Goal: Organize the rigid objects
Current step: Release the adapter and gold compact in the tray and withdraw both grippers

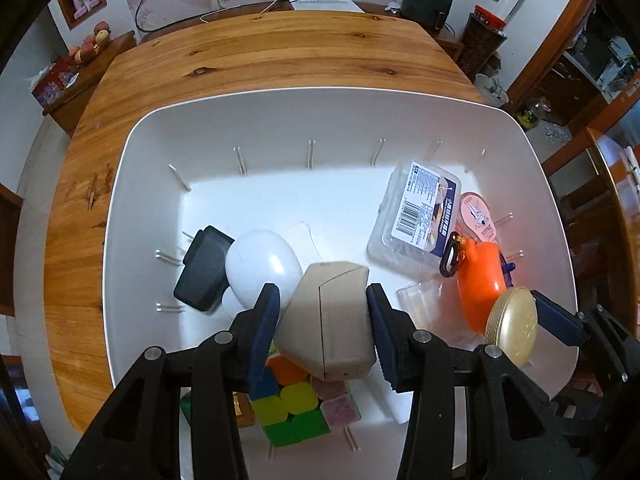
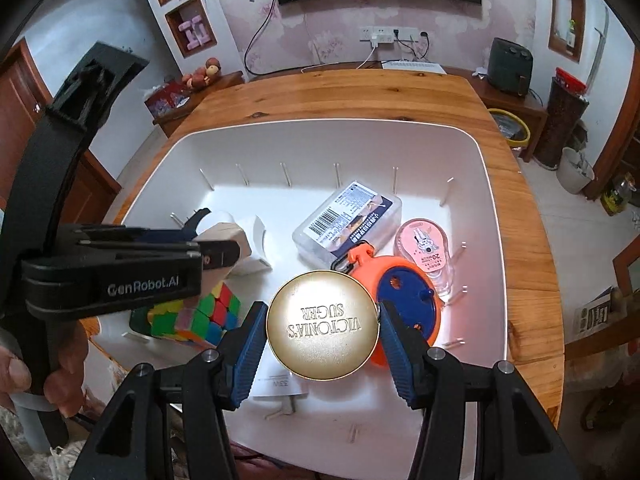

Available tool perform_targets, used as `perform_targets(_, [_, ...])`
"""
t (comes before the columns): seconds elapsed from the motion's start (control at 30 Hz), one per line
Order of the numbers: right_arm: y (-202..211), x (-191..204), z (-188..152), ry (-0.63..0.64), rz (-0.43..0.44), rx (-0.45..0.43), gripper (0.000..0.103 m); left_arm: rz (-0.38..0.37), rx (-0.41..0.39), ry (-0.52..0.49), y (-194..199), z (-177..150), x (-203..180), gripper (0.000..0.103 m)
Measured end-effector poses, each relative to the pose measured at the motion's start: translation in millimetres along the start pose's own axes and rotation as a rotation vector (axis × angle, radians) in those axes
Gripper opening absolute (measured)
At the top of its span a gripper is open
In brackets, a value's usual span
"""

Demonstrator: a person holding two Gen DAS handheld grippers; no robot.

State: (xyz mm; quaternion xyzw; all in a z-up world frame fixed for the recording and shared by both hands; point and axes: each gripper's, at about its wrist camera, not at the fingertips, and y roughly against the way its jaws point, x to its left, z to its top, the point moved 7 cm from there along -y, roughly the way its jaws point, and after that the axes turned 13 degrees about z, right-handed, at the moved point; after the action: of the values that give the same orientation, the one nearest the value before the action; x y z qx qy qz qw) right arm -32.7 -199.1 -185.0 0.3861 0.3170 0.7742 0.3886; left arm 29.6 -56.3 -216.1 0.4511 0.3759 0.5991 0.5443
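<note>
Left wrist view: left gripper [image 1: 323, 322] clamped on a beige angular box [image 1: 326, 320], blue pads [image 1: 266, 332] pressed against both its sides, held above the floor of a white plastic bin [image 1: 256, 120]. Below the box, a Rubik's cube [image 1: 294, 410] lying on the bin floor near the close wall. Left of the box, a white egg-shaped object [image 1: 262, 266] touching a black rectangular case [image 1: 204, 268] beside the left wall. Toward the right, a clear plastic box with a barcode label [image 1: 416, 216], a pink round tape dispenser [image 1: 478, 216] just beside it, and an orange round case [image 1: 478, 292] with a black carabiner [image 1: 449, 256]. At far right, a gold round tin [image 1: 512, 326] seen edge-on against a blue pad of the other tool. Bin resting on a wooden table [image 1: 260, 52].

Right wrist view: right gripper [image 2: 322, 326] pinching the gold round tin [image 2: 322, 326] by its rim, embossed lid facing the camera, lettering upside down, held over the near part of the white plastic bin [image 2: 492, 208]. Behind the tin, the orange round case [image 2: 376, 276] showing a blue inner face. Farther back, the clear plastic box with a barcode label [image 2: 348, 220] and the pink round tape dispenser [image 2: 424, 244]. At left, the left gripper [image 2: 188, 256] closed on the beige angular box [image 2: 232, 240], above the Rubik's cube [image 2: 192, 314]. A hand [image 2: 64, 364] wrapped around that tool's handle.
</note>
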Motion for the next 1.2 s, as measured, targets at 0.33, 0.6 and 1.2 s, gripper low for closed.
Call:
perform_targets(0.33, [15.6, 7.0, 2.2, 0.114, -0.045, -0.055, 0.070, -0.025, -0.033, -0.001, 9.8, 7.4, -15.8, 0.082])
perform_targets(0.6, [28.9, 0.0, 1.0, 0.111, -0.074, -0.087, 0.071, -0.033, -0.048, -0.007, 19.7, 11.4, -27.8, 0.083])
perform_targets(1.2, [33.8, 16.3, 13.9, 0.067, -0.092, -0.106, 0.072, 0.061, -0.161, -0.023, 65.5, 9.4, 6.0, 0.083])
